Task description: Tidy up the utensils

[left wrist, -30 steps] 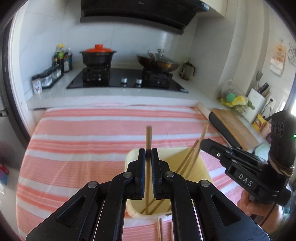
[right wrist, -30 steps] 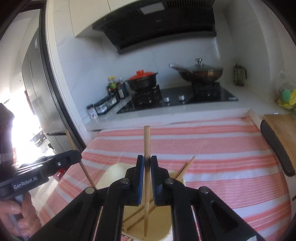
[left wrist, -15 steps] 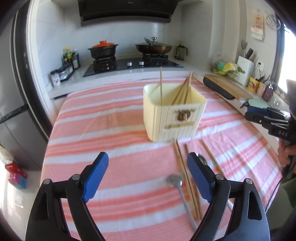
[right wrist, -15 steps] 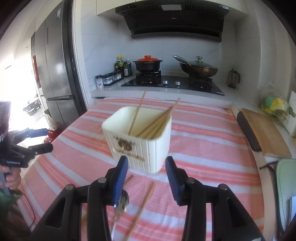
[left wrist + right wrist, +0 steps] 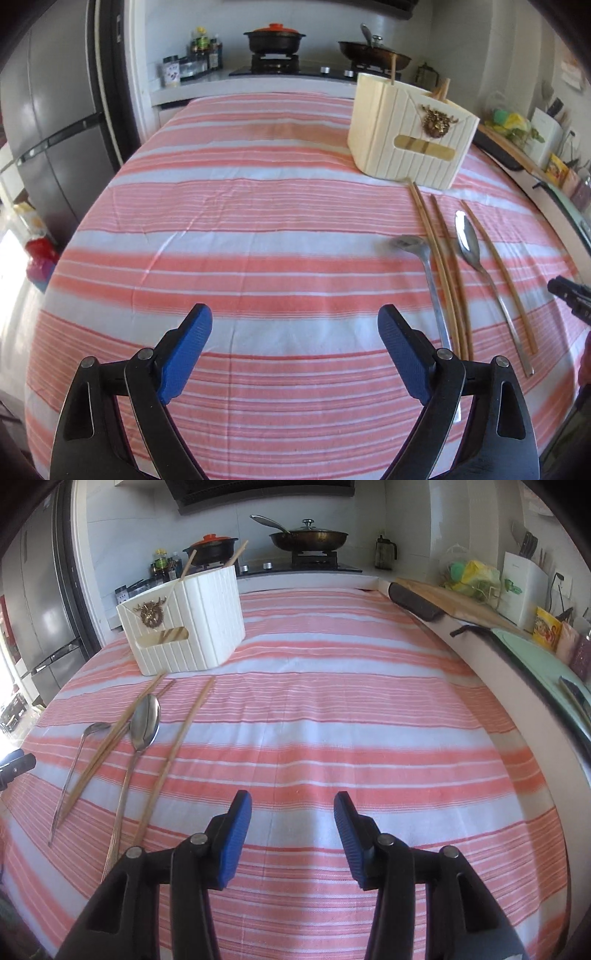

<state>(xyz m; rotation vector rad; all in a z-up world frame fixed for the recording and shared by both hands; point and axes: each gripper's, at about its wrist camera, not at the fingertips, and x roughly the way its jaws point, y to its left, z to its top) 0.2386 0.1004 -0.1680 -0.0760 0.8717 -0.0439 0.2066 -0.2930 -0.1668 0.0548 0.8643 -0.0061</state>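
At bottom of left view, my left gripper [image 5: 294,345] gapes wide, nothing between jaws. My right gripper [image 5: 293,827] half spread, also empty, over striped cloth [image 5: 332,709]. Beyond, right of left frame: ladle [image 5: 424,273], chopsticks [image 5: 439,269], spoon [image 5: 471,247] lie loose on cloth. Farther, upper right: cream holder [image 5: 410,144] stands upright, chopsticks poking out. Stove [image 5: 314,563] at back.

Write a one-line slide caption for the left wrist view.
Open left gripper above striped cloth; chopsticks and spoons await the holder.
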